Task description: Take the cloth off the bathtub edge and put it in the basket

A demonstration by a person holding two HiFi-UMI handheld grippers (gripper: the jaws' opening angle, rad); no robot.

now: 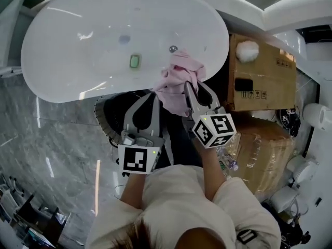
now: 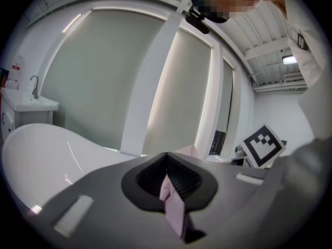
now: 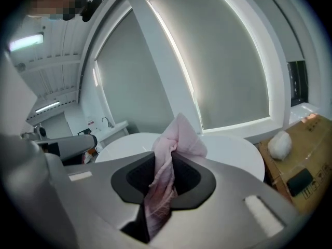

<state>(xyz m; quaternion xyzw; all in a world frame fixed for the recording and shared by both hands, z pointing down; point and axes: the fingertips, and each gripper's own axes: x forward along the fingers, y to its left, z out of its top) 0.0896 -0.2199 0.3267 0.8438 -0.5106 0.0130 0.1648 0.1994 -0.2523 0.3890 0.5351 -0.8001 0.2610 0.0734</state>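
Observation:
The pink cloth (image 1: 178, 83) hangs bunched in the air over the near rim of the white bathtub (image 1: 93, 45), held by both grippers. My left gripper (image 1: 155, 94) is shut on a thin fold of the cloth (image 2: 174, 207). Just right of it, my right gripper (image 1: 189, 88) is shut on a thicker bunch of the cloth (image 3: 165, 176), which sticks up above its jaws. The dark round basket (image 1: 105, 122) stands on the floor below the tub rim, under and left of the left gripper. The right gripper's marker cube (image 2: 263, 145) shows in the left gripper view.
Cardboard boxes (image 1: 264, 74) stand right of the tub, with a white fluffy ball (image 1: 247, 50) on top. The box (image 3: 306, 154) also appears in the right gripper view. A washbasin with a tap (image 2: 31, 100) is at the far left. The floor is grey marble (image 1: 46, 139).

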